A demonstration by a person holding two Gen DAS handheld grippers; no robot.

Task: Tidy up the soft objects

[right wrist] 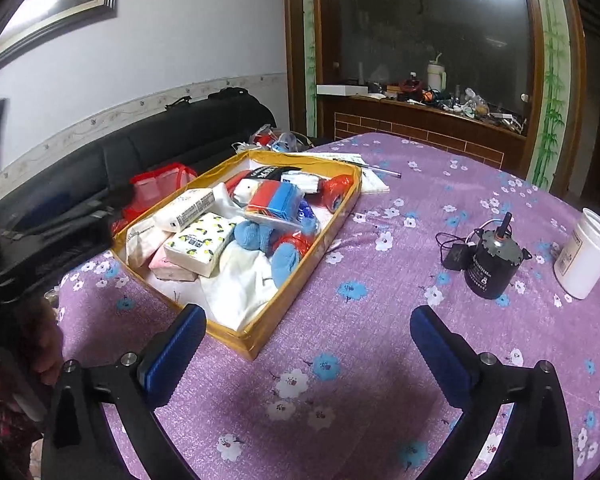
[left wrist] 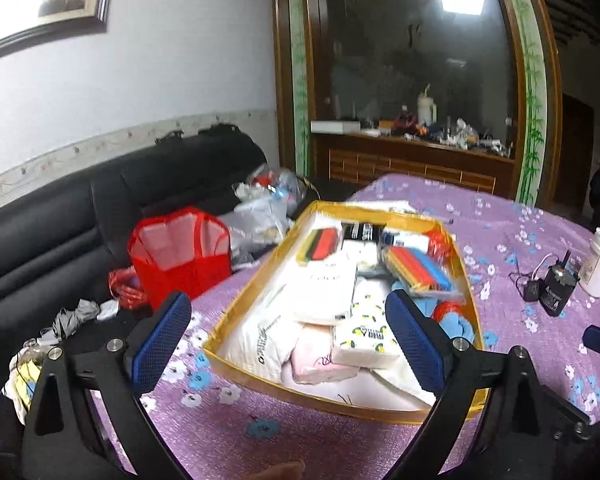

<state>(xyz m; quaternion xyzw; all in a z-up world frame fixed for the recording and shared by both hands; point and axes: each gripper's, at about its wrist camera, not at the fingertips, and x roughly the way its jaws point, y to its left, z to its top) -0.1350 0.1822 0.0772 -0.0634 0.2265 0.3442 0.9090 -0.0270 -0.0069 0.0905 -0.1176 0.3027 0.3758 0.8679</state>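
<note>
Both the left gripper (left wrist: 288, 340) and right gripper (right wrist: 306, 344) hang spread and empty; the crammed box (right wrist: 320, 240) sits near the table's (right wrist: 380, 360) left edge, so a careless nudge could tip it off.

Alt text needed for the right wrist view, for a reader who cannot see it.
A yellow tray full of soft goods, including tissue packs, blue socks and white cloth, sits on a purple floral tablecloth. The right gripper hovers open and empty in the foreground. A black motor and white jar stand to the right.
</note>
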